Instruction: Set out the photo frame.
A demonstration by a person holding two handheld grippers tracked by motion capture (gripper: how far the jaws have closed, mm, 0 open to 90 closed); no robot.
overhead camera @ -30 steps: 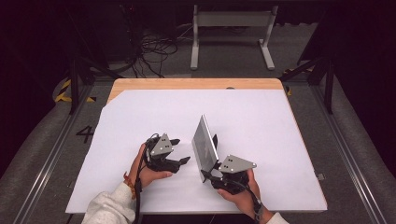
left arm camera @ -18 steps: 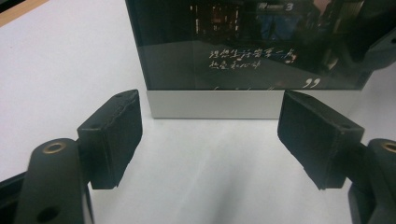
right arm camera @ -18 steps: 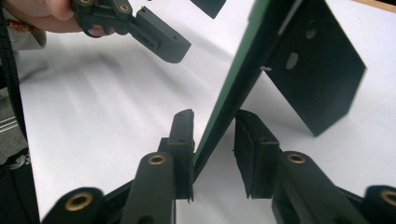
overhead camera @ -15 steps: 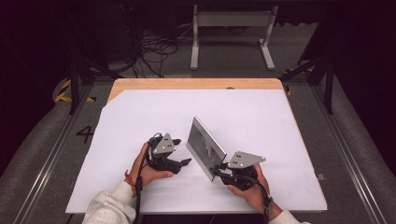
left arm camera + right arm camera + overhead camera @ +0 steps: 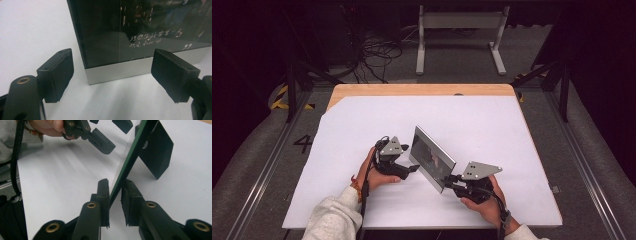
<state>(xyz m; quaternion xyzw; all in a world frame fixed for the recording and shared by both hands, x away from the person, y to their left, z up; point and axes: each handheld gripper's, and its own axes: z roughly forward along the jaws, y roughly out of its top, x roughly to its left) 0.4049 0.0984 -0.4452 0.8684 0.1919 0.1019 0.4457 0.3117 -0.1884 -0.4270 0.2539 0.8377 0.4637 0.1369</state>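
Observation:
A picture frame [image 5: 432, 159] with dark glass and a silver border stands upright on the white table cover [image 5: 492, 125], propped by its dark back stand [image 5: 156, 152]. My right gripper [image 5: 449, 181] is shut on the frame's near lower edge [image 5: 130, 157], one pad on each face, and its jaws have just been closing. My left gripper [image 5: 412, 167] stands open at the frame's left side. Its jaws have just been opening, and the frame's lower corner [image 5: 140, 37] lies just beyond its pads [image 5: 57, 75], untouched. My left gripper [image 5: 100, 141] also appears in the right gripper view.
The white cover lies on a wooden table [image 5: 422, 90]. On the dark floor behind it lie cables [image 5: 377, 55] and a grey metal stand [image 5: 457, 30]. Rails run along both sides of the table.
The frame has swung so its glass faces more towards the person. My right hand moved right with its near end. The left gripper shifted slightly towards the frame.

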